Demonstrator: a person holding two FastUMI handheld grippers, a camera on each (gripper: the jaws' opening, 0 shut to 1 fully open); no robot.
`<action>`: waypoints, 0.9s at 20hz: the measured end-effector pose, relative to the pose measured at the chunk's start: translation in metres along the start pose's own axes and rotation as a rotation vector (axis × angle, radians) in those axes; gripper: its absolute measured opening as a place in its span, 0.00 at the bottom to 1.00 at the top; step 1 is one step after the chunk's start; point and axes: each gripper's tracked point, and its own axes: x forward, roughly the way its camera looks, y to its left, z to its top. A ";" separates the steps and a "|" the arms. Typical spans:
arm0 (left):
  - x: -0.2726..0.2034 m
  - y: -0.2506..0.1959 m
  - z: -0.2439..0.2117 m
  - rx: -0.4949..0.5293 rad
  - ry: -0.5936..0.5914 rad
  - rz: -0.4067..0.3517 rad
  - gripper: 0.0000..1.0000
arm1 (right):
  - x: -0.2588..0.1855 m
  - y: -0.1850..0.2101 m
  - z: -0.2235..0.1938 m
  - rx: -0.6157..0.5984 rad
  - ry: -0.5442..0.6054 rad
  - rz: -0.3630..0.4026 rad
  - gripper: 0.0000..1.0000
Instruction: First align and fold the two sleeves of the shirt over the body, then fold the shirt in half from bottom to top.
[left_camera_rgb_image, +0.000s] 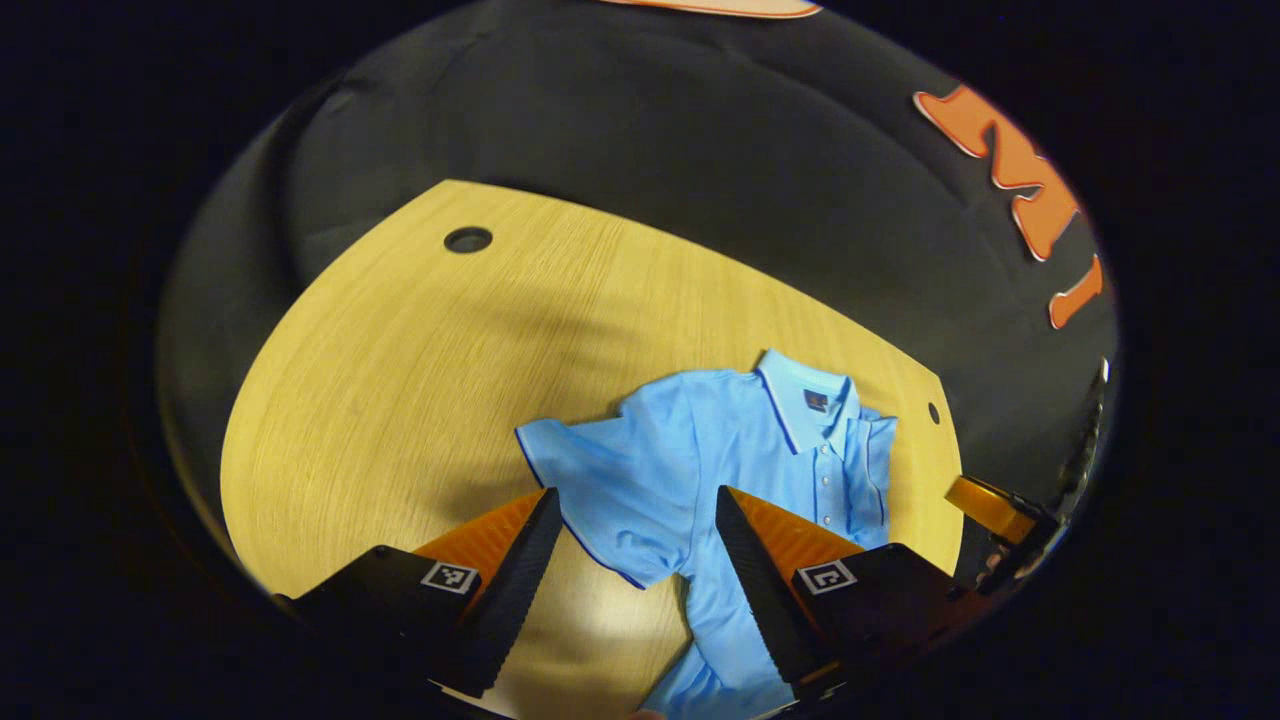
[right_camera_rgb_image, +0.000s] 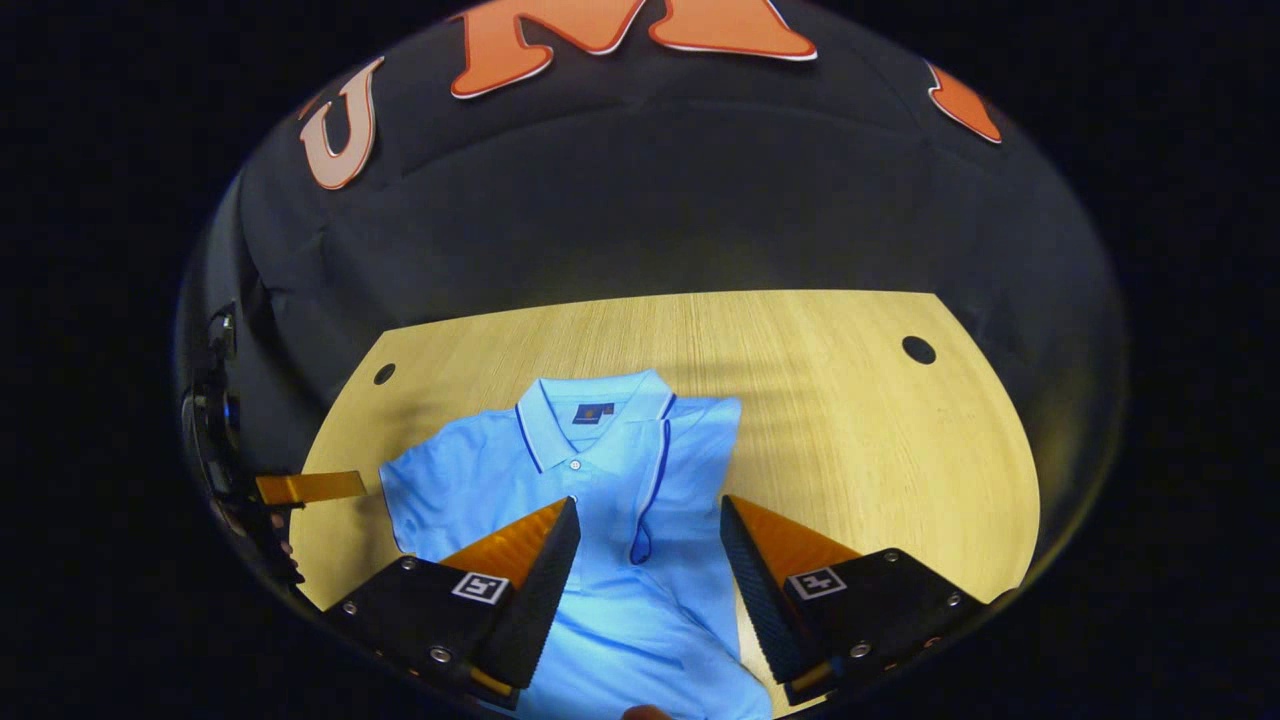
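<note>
Two hand-held grippers hang above a light wooden desk (left_camera_rgb_image: 400, 380) with a pale blue polo shirt (left_camera_rgb_image: 700, 450) spread on it, front side up, collar (left_camera_rgb_image: 805, 395) toward the far edge.

In the left gripper view, the left hand-held gripper (left_camera_rgb_image: 632, 500) is released, its fingers wide apart and holding nothing. Between its fingertips lies the shirt's left short sleeve (left_camera_rgb_image: 580, 470), spread flat out to the side on the bare wood. The shirt body runs from the collar down toward the near edge, passing under the right finger (left_camera_rgb_image: 760, 580). A round hole (left_camera_rgb_image: 468, 240) sits in the desk at the far left, and a smaller one (left_camera_rgb_image: 933, 412) near the far right corner. At the right edge of this view part of the other hand-held gripper shows, blurred.

In the right gripper view, the right hand-held gripper (right_camera_rgb_image: 648, 505) is also released, fingers spread with nothing between the pads. It hovers over the buttoned placket (right_camera_rgb_image: 655, 470) and chest of the shirt (right_camera_rgb_image: 600, 470). The shirt's right sleeve (right_camera_rgb_image: 700, 450) is already folded inward over the body, its dark-trimmed edge curving down the front. To the right the desk (right_camera_rgb_image: 850, 420) is bare wood, with a hole (right_camera_rgb_image: 918, 350) near the far right corner.
</note>
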 end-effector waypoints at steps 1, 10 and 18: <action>0.006 0.002 -0.002 -0.013 0.027 0.007 1.00 | -0.009 -0.005 0.001 0.007 -0.018 -0.003 0.87; 0.044 0.026 -0.011 -0.023 0.191 0.218 1.00 | -0.070 -0.068 -0.006 0.013 -0.143 -0.112 0.90; 0.057 0.033 -0.014 0.069 0.256 0.331 0.99 | -0.120 -0.117 -0.037 0.088 -0.180 -0.226 0.91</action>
